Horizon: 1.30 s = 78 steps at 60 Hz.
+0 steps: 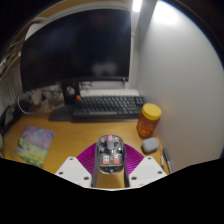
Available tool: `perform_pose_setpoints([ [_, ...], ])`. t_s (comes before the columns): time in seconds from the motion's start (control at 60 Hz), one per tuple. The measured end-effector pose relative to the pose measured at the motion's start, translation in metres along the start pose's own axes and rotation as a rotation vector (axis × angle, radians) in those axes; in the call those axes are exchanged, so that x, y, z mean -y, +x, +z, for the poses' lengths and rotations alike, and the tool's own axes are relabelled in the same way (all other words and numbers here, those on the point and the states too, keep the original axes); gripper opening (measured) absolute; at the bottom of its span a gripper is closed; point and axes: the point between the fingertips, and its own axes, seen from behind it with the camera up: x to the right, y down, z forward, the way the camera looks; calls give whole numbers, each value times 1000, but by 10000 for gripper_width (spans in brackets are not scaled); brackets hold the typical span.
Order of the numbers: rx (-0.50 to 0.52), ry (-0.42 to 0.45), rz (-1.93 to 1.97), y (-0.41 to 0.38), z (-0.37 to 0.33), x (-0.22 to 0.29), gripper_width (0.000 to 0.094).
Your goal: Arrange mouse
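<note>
A see-through mouse (110,152) with dark and red parts inside sits between my fingers, lengthwise along them. My gripper (110,158) is shut on it, with the magenta pads (86,156) pressed against both of its sides. It is held just above the wooden desk (75,140), in front of the black keyboard (105,104). The underside of the mouse is hidden.
A dark monitor (80,50) stands behind the keyboard. An orange jar (149,120) stands right of the keyboard, with a small grey object (151,145) in front of it. A colourful booklet (35,143) lies at the left. A white wall (185,80) bounds the right side.
</note>
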Motion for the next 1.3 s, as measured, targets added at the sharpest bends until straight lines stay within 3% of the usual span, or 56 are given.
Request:
perform_pose_setpoints([
  [0.167,94,72,8,-80,-31,66,366],
  [0.317,158,63,-3,-179,-30,77,366],
  [0.583,188,-39,2,-337,5,22,364],
  [0.867,132,-119,-44,-385,45,-53,374],
  [1.0,116,-102,-94,-385,48,-58,507],
  [1.117,116,-136,-81,-381,41,-56,881],
  [1.15,118,-139,-73,-380,35,-51,845],
  [1.3,91,-169,-78,-361,-23,-31,851],
])
